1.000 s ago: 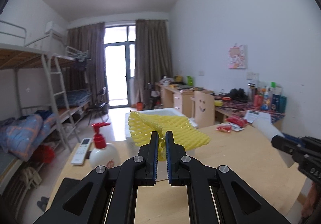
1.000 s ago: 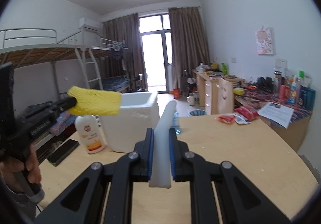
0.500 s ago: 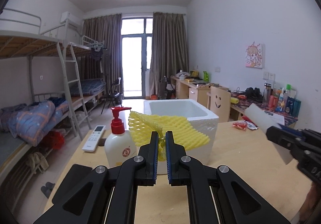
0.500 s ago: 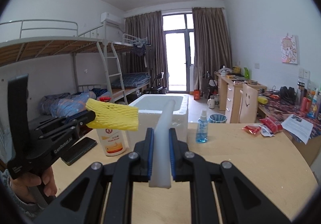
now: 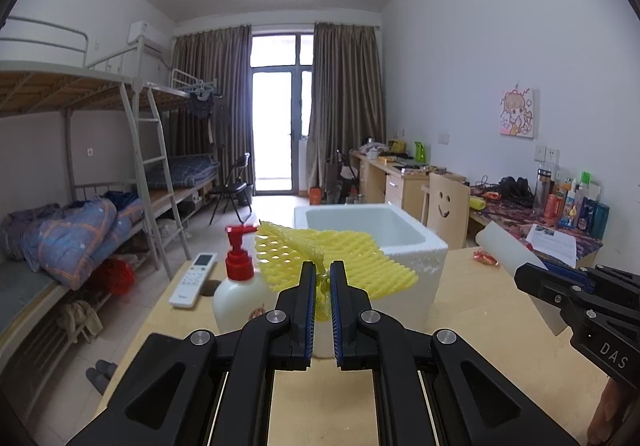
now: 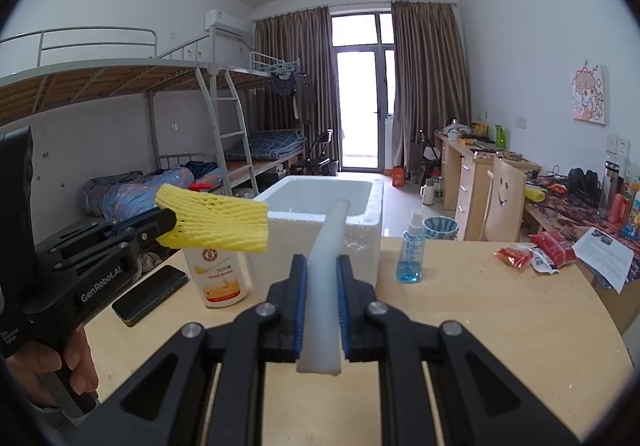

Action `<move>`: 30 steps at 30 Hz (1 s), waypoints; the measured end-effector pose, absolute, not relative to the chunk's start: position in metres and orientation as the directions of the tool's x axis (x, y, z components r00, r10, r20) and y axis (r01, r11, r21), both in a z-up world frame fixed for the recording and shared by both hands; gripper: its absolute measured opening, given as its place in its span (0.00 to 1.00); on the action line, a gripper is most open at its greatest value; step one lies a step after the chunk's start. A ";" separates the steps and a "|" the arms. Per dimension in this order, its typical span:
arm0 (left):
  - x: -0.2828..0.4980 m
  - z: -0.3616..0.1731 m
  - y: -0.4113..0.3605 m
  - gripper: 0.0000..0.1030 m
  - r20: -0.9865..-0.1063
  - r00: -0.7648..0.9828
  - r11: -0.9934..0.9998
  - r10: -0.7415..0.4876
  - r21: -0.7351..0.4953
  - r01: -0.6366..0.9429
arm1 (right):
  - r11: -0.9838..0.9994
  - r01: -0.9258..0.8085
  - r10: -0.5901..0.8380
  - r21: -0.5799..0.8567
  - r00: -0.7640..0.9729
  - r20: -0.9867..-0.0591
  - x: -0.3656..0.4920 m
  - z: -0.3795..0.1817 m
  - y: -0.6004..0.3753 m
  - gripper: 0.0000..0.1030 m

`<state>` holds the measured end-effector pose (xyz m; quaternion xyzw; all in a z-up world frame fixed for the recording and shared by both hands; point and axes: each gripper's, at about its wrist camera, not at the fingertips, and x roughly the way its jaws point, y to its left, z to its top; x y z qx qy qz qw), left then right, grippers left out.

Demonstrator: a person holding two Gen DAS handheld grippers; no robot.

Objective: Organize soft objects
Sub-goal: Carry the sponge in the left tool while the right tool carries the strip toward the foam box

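Note:
My left gripper (image 5: 322, 270) is shut on a yellow foam net (image 5: 340, 258), which fans out above the near rim of the white foam box (image 5: 400, 242). From the right wrist view the same net (image 6: 216, 220) hangs at the tip of the left gripper (image 6: 170, 220), just left of the box (image 6: 324, 206). A white foam strip (image 6: 326, 270) is clamped in my right gripper (image 6: 323, 264), its far end reaching over the box's rim. In the left wrist view the right gripper (image 5: 524, 278) comes in from the right edge with the strip (image 5: 504, 250).
On the wooden table (image 6: 480, 310) stand a lotion pump bottle (image 5: 236, 286), a white remote (image 5: 194, 280), a dark phone (image 6: 150, 294), a blue spray bottle (image 6: 412, 250) and red snack packets (image 6: 532, 250). Bunk beds line the left, desks and a smiley chair (image 5: 448, 210) the right.
Both grippers have swung left, so the foam box now sits straight ahead and closer. The right gripper's strip now points over the box rim. Both grips are unchanged.

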<state>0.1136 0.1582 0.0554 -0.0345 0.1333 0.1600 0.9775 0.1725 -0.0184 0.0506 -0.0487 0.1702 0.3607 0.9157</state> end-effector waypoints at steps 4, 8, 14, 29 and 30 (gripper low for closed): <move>0.117 0.065 0.160 0.07 -0.253 0.918 0.947 0.306 -0.017 -0.321 | 0.733 -0.680 0.646 0.025 0.685 -0.338 0.177 0.059 -0.016 0.17; 0.123 0.072 0.163 0.07 -0.243 0.922 0.948 0.302 -0.021 -0.316 | 0.727 -0.686 0.652 0.025 0.678 -0.340 0.183 0.066 -0.009 0.17; 0.134 0.082 0.168 0.07 -0.237 0.926 0.951 0.293 -0.022 -0.307 | 0.725 -0.689 0.653 0.022 0.677 -0.340 0.194 0.075 -0.002 0.17; 0.163 0.091 0.183 0.07 -0.235 0.924 0.950 0.301 -0.016 -0.313 | 0.713 -0.701 0.654 -0.019 0.674 -0.344 0.224 0.083 0.027 0.17; 0.165 0.092 0.185 0.07 -0.233 0.926 0.951 0.297 -0.019 -0.310 | 0.715 -0.699 0.651 -0.023 0.678 -0.341 0.226 0.082 0.028 0.17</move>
